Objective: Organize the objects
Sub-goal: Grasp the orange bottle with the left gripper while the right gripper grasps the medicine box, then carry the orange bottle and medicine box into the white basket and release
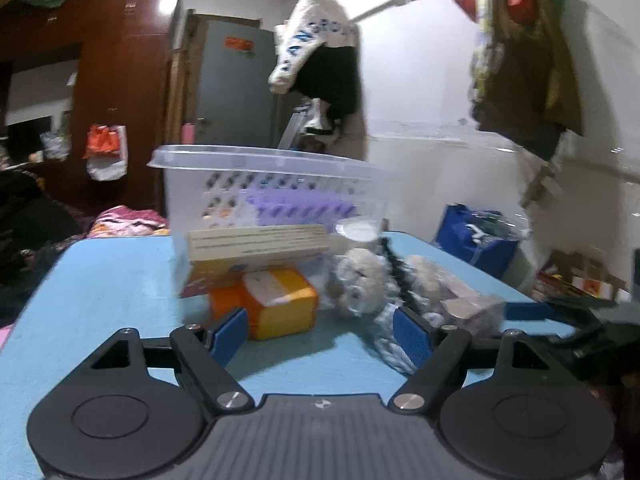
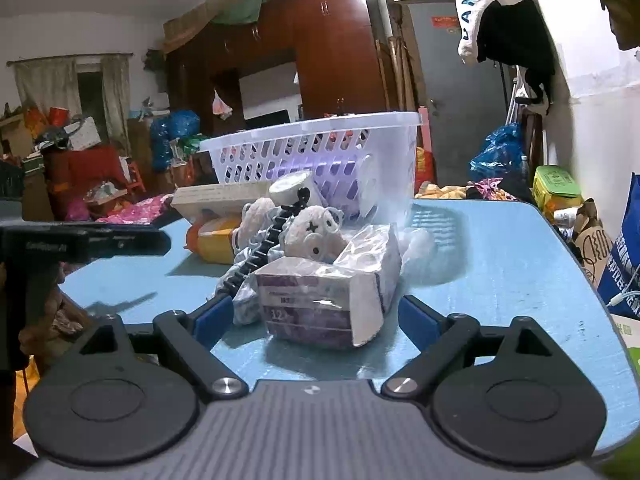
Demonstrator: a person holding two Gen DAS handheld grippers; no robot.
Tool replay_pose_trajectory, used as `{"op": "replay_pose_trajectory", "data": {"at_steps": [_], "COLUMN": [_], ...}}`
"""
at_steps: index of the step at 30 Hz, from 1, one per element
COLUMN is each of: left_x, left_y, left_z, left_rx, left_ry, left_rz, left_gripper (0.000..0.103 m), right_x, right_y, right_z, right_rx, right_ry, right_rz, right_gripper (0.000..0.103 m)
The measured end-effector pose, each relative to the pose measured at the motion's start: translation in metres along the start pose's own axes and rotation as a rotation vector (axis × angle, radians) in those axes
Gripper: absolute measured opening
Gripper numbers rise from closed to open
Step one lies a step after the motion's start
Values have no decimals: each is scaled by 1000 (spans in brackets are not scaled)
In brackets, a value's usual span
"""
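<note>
A white slotted basket stands at the far side of the blue table. In front of it lie an orange box, a long flat beige box, a plush bear with a black comb, and a plastic-wrapped purple box. My left gripper is open and empty, just short of the orange box and the bear. My right gripper is open, its blue pads on either side of the wrapped box.
The left gripper's body shows at the left of the right wrist view. Around the table are a wardrobe, a grey door, hanging clothes, blue bags and floor clutter.
</note>
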State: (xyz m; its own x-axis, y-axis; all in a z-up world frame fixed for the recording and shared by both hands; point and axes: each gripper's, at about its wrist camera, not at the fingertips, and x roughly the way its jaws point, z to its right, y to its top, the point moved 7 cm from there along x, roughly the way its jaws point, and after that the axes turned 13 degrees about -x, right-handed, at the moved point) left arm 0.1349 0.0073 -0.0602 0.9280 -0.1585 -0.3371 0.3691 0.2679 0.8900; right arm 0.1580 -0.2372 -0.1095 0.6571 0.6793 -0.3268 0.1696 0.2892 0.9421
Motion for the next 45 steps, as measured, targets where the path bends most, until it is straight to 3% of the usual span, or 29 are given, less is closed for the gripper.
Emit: {"op": "replay_pose_trajectory", "data": {"at_steps": [5, 10, 22, 24, 35, 45], "left_x": [26, 52, 74, 71, 38, -20], "left_y": [7, 11, 11, 10, 7, 27], "left_z": [-8, -15, -4, -3, 2, 0], "left_rx": [4, -25, 19, 26, 30, 15], "left_ry": [108, 162, 289, 286, 192, 138], "left_rz": [-25, -86, -104, -98, 10, 107], "left_gripper": [82, 82, 83, 83, 83, 83], "right_x": [7, 7, 8, 7, -25, -40], "right_y": [-5, -8, -10, -8, -1, 21], "right_z": [-8, -12, -17, -18, -4, 27], "right_rx": [-5, -7, -26, -42, -77, 33], "right_ry": [-18, -19, -66, -92, -157, -74], "right_rz": [-20, -24, -27, -17, 47, 131], "right_gripper": [92, 93, 90, 79, 78, 78]}}
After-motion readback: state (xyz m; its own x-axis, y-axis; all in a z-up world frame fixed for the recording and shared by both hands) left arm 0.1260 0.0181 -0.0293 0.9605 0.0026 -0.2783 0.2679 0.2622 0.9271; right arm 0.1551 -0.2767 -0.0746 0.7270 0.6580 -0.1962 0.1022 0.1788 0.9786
